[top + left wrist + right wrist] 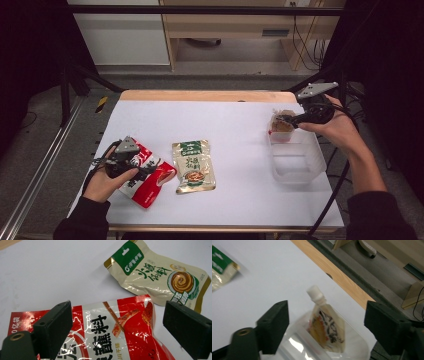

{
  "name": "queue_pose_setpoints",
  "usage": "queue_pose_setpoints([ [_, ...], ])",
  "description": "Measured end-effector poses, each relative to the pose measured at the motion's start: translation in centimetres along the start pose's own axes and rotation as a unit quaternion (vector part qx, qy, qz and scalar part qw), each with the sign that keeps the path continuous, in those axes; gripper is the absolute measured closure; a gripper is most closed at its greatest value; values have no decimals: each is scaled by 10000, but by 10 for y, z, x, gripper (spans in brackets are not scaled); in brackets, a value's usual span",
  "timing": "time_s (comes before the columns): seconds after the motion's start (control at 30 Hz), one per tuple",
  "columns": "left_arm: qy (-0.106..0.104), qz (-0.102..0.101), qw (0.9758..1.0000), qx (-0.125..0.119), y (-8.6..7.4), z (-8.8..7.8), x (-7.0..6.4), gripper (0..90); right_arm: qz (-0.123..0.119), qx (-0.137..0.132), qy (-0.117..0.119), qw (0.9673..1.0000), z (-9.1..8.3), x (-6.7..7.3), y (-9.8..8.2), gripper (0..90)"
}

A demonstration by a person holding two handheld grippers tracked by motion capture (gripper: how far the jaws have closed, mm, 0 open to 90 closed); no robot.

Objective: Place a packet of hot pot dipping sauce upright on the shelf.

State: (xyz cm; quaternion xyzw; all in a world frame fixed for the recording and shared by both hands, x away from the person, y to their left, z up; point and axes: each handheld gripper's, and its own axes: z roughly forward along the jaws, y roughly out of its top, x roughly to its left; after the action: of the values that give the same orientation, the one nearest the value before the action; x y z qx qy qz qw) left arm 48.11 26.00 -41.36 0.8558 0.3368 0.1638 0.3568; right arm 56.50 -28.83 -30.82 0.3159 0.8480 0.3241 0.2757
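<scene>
Red packet (117, 332) seemingly under left hand-held gripper (125, 327)

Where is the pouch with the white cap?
The spout pouch leans at the far end of the clear tub, on the table's right, just under the right gripper.

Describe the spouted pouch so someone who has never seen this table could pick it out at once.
Start at the white table and go to the clear plastic container near its right edge. The spouted pouch leans inside the container's far end, in front of the open right gripper. Unlike the flat red packet and beige green-topped packet lying on the table, it has a white screw cap on top.
</scene>
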Motion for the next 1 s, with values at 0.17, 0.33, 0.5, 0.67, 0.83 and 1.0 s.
queue_pose_setpoints([
  [0.17,-28,59,10000,13,3,2,-4,93,13,-121,-147,9998,-14,33,5,129],
  [0.33,-52,88,9999,40,4,4,-5,93,77,-327,-94,9994,-15,73,9,139],
  [0.5,-62,132,9999,84,5,5,-7,91,330,-409,24,9986,-3,115,12,145],
  [0.67,-79,168,9998,63,6,5,-8,89,471,-413,169,9979,19,153,10,155],
  [0.83,-88,187,9998,59,7,5,-9,92,623,-342,415,9966,44,182,6,159],
  [1.0,-141,245,9995,112,11,11,-11,98,687,-471,664,9943,65,210,1,169],
])
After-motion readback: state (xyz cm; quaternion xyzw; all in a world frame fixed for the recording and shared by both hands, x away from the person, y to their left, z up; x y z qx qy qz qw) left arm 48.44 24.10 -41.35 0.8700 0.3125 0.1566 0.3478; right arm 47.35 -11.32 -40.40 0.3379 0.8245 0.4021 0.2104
